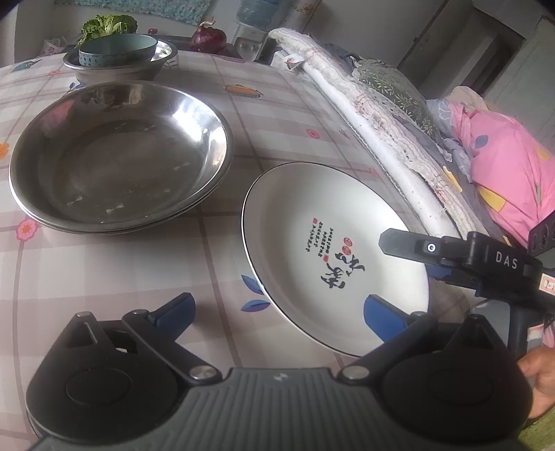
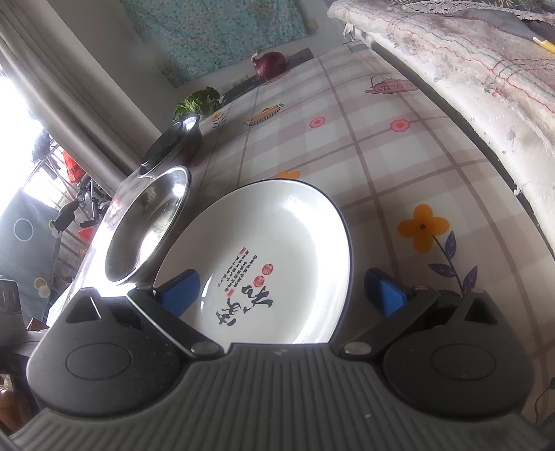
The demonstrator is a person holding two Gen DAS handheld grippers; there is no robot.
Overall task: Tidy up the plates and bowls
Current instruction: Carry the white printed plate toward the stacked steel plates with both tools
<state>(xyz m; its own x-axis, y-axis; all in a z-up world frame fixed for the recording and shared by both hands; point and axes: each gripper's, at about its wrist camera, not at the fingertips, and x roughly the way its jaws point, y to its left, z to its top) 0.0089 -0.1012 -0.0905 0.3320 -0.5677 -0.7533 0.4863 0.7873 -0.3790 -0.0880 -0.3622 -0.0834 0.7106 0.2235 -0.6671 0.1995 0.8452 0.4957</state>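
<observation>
Fingers (image 2: pixel 180 291) spread astride white plate (image 2: pixel 277 243)

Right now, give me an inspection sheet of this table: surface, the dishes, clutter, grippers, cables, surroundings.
Surface: checked floral tablecloth.
Job's things: white plate with printed writing, flat on the cloth; stacked steel plates beside it, apart; teal bowl nested in a steel basin at the far side.
Clutter: red onion and leafy greens at the far edge.
Grippers: left gripper open, near the white plate's rim; right gripper open, straddling the plate's near rim, not yet clamped.
Cables: nothing seen.
Surroundings: quilted bedding and pink cloth alongside the table.
</observation>
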